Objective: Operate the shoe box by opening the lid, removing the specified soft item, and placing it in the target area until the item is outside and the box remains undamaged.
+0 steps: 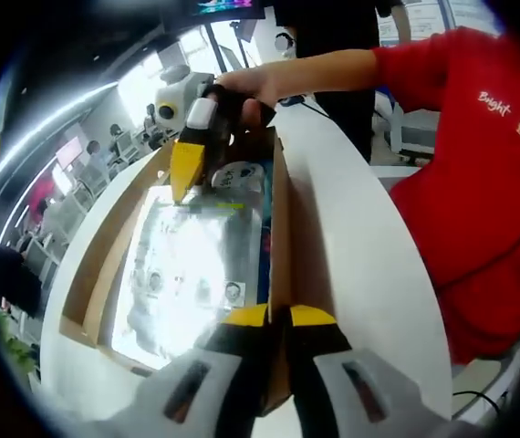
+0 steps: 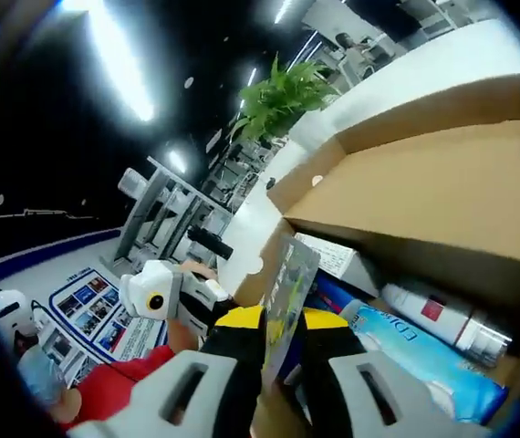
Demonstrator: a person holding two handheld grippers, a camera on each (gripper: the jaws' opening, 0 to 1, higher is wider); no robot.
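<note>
The left tongs (image 1: 278, 319) clench the cardboard shoe box (image 1: 105, 246) wall on the white worktop (image 1: 351, 237). The right tongs (image 2: 283, 319) grasp a flat packet (image 2: 287, 283) at the open box (a white bottle (image 2: 442, 321) lies inside).

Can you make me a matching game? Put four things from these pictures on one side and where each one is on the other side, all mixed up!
Things:
1. green leafy plant
2. shiny flat plastic packet
3. white spray can with a red label
4. red fabric sleeve

Places:
A. lying inside the brown cardboard shoe box
B. reaching over the white table
C. pinched in the right gripper
D. far behind the box

Pairs: 1-D, 2-C, 3-A, 4-B
</note>
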